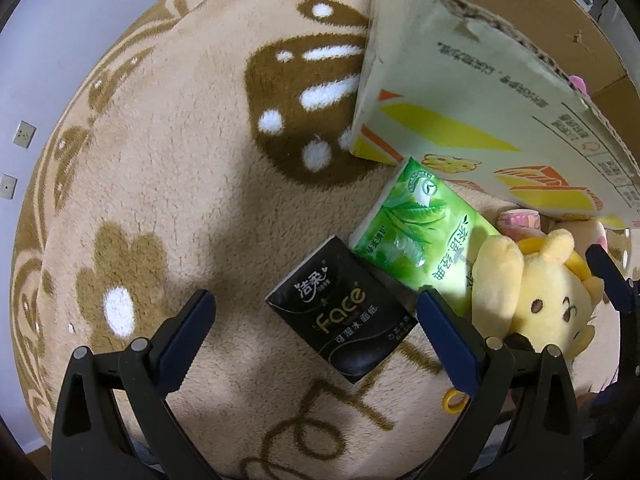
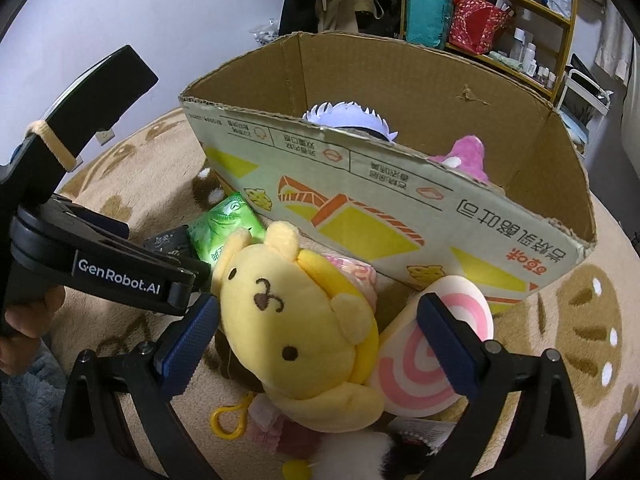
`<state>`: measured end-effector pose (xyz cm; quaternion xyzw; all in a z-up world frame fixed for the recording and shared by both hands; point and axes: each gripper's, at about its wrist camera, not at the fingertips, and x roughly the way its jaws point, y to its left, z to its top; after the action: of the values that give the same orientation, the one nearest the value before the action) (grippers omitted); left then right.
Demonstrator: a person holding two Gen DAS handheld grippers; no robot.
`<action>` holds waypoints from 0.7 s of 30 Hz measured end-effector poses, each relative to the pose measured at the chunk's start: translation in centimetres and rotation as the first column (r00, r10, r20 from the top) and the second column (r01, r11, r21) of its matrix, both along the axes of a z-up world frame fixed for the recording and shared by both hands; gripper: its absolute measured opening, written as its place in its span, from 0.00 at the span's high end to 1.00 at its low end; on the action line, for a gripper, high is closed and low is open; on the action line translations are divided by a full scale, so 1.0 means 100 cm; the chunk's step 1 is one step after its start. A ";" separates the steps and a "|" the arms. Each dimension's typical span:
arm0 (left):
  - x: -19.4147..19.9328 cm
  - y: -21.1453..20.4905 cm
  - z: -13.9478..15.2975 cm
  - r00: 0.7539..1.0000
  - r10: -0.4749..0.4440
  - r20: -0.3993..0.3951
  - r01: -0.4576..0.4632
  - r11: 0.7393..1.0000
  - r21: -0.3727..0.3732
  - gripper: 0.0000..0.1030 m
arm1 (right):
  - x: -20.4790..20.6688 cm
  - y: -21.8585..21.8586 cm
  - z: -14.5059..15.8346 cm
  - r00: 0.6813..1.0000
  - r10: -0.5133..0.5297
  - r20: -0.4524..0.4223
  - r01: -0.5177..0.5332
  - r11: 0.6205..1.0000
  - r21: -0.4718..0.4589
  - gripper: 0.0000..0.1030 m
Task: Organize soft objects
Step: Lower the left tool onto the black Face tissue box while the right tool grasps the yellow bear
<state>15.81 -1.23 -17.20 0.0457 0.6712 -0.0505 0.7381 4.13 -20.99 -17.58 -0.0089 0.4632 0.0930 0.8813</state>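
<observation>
My left gripper [image 1: 316, 312] is open, its jaws either side of a black tissue pack [image 1: 340, 312] lying on the beige rug. A green tissue pack [image 1: 416, 236] lies just beyond it, against the cardboard box [image 1: 460, 92]. A yellow plush dog [image 1: 548, 296] lies to the right. In the right wrist view my right gripper [image 2: 316, 312] is open around the yellow plush dog [image 2: 296, 328], with a pink-and-white swirl cushion [image 2: 424, 360] beside it. The box [image 2: 400, 208] holds a white-haired plush [image 2: 348, 114] and a pink plush [image 2: 468, 152].
The left gripper's body [image 2: 100, 256] is at the left of the right wrist view. A yellow clip ring [image 2: 226, 418] and small plush pieces lie near the front. Cluttered shelves [image 2: 500, 8] stand behind the box. The round rug [image 1: 180, 160] spreads leftward.
</observation>
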 end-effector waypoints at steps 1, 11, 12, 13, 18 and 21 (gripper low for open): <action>0.001 0.001 -0.001 1.000 0.002 -0.003 -0.002 1.000 -0.002 0.03 | 0.000 0.000 0.000 1.000 0.001 0.001 -0.001 1.000 -0.001 0.01; 0.007 0.007 -0.008 1.000 0.005 -0.011 -0.005 1.000 -0.011 0.02 | -0.001 -0.001 -0.001 1.000 0.001 0.000 -0.001 1.000 -0.017 0.04; 0.007 0.008 -0.008 1.000 0.005 -0.013 -0.005 1.000 -0.012 0.02 | -0.002 -0.001 -0.001 1.000 0.000 0.000 0.000 1.000 -0.017 0.04; 0.008 0.008 -0.009 1.000 0.003 -0.014 -0.003 1.000 -0.011 0.02 | -0.002 -0.001 -0.001 1.000 -0.002 -0.001 0.002 1.000 -0.016 0.04; 0.005 0.007 -0.021 0.999 -0.020 -0.035 0.022 0.999 0.043 0.05 | -0.002 -0.003 0.000 1.000 -0.005 0.002 0.005 1.000 -0.017 0.05; 0.006 0.007 -0.023 0.999 -0.017 -0.044 0.018 1.000 0.008 0.14 | -0.003 -0.002 0.000 1.000 -0.003 0.005 0.003 1.000 -0.022 0.05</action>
<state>16.44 -0.50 -19.53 0.0533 0.6869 -0.0552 0.7227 3.82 -21.22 -17.60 -0.0182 0.4620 0.0866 0.8825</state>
